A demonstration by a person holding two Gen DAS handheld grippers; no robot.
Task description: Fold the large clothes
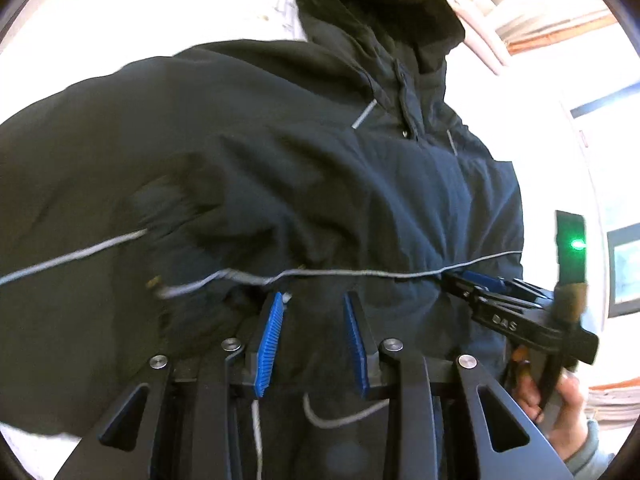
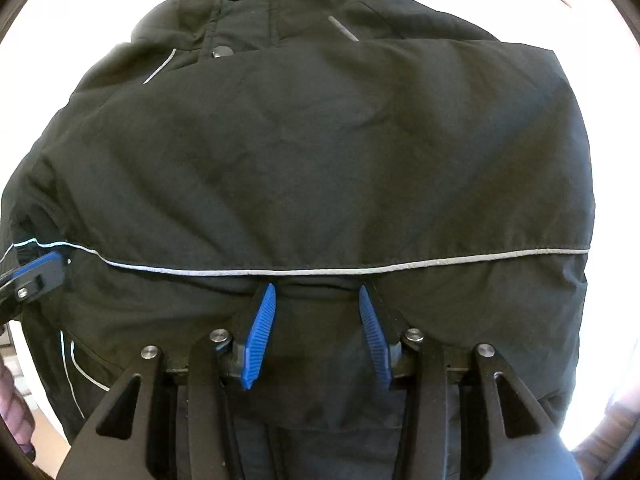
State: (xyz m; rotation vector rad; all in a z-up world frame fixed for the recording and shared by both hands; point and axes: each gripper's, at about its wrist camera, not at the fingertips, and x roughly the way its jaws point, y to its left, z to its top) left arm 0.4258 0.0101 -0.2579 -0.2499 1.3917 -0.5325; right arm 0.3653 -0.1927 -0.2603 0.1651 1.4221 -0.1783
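1. Blue ribbed pads of the left gripper (image 1: pixel 314 300) sit nearest in the left wrist view, set fairly narrow, with dark cloth bunched between them; whether the pads actually press on it cannot be told.
2. Close by in the right wrist view, the right gripper (image 2: pixel 316 292) has its blue pads splayed at a moderate gap over a fold of cloth just below the grey piping (image 2: pixel 320 271); no firm pinch shows there either.
3. Both tools meet the same garment: a large black hooded jacket (image 1: pixel 320 160), spread on a bright white surface (image 2: pixel 608 20) with its front up and the body puffed and wrinkled.
4. At the right edge of the left wrist view, the right gripper reaches the jacket's side at the piping line, a person's hand (image 1: pixel 560 404) wrapped around its handle.
5. Farther off lie the snap placket (image 2: pixel 224 20) and, beyond it, the hood (image 1: pixel 376 4), at the far end of the jacket.
6. By the look of it, the step in hand is taking hold of the lower body along the piping, ready for a fold toward the collar.
7. Next, both jaws would need to close firmly on the padded cloth, then lift and carry it evenly, since thick fabric may slip from one side.
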